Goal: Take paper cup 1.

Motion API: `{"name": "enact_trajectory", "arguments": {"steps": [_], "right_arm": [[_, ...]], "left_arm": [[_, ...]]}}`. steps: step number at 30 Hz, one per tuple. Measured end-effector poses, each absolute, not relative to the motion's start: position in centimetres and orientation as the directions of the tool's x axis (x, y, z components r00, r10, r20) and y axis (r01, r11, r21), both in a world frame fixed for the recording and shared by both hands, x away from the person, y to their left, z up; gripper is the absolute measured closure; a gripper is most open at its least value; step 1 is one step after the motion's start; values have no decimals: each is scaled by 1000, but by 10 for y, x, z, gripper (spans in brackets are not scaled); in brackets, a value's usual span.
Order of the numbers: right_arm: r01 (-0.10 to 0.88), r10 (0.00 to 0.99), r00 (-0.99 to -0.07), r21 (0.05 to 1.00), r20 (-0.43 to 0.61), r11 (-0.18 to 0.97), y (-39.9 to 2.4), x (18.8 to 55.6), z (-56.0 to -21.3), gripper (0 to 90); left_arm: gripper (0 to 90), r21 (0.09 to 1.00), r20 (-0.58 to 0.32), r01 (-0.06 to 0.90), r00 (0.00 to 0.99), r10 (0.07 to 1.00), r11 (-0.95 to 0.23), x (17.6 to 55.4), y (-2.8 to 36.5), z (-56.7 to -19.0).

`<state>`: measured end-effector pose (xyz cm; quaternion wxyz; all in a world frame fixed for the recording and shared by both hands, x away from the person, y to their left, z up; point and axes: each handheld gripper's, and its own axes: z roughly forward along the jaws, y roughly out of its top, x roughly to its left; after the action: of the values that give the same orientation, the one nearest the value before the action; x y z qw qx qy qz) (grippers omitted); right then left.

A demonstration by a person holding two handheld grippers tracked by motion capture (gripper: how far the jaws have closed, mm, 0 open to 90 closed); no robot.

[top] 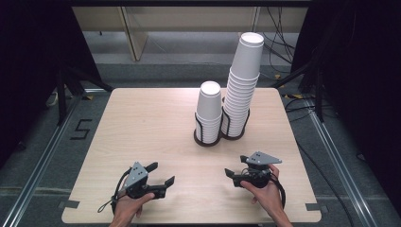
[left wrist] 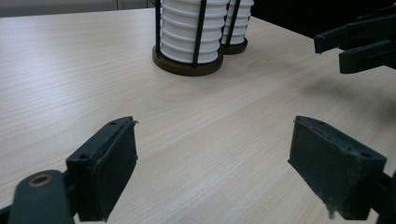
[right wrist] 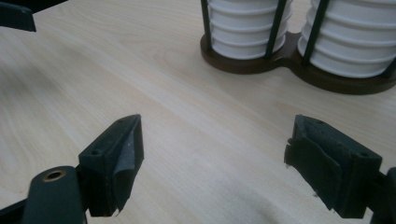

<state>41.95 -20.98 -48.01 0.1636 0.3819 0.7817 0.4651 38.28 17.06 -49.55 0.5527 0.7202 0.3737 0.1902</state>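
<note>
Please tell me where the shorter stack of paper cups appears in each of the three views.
High view: the shorter stack of cups stands past the table's middle, left of the taller stack.
Left gripper view: at the top, centre; its top is cut off.
Right gripper view: at the top, right of centre; its top is cut off.
Shared landmark: the dark wooden holder base under both stacks.

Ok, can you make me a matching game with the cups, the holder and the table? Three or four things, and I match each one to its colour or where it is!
Things:
1. tall stack of white paper cups
2. short stack of white paper cups
3. dark brown round-based cup holder
4. pale wooden table

Descriptions:
A. light wood grain
B. dark, with black upright bars
C. on the right side of the holder
D. on the left side of the holder

Pairs: 1-C, 2-D, 3-B, 4-A
</note>
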Motion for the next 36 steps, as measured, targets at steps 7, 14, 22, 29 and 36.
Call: {"name": "enact_trajectory", "arguments": {"steps": [7,14,22,29,36], "right_arm": [[443,752,-650,858,107,260,-203,421,-470,174],[384,742,-667,882,61,273,-192,436,-443,160],[354,747,-663,899,48,256,-185,452,-423,162],[308,762,-647,924,29,226,-170,473,-399,161],[283,784,-621,939,24,195,-155,489,-377,160]], "left_arm": [[142,939,-136,326,639,757,-107,383,171,-495],[143,935,-135,338,629,766,-112,384,172,-495],[142,937,-145,336,626,766,-98,387,172,-497],[142,930,-139,349,626,767,-117,391,168,-498],[142,931,-114,335,643,757,-144,387,167,-498]]}}
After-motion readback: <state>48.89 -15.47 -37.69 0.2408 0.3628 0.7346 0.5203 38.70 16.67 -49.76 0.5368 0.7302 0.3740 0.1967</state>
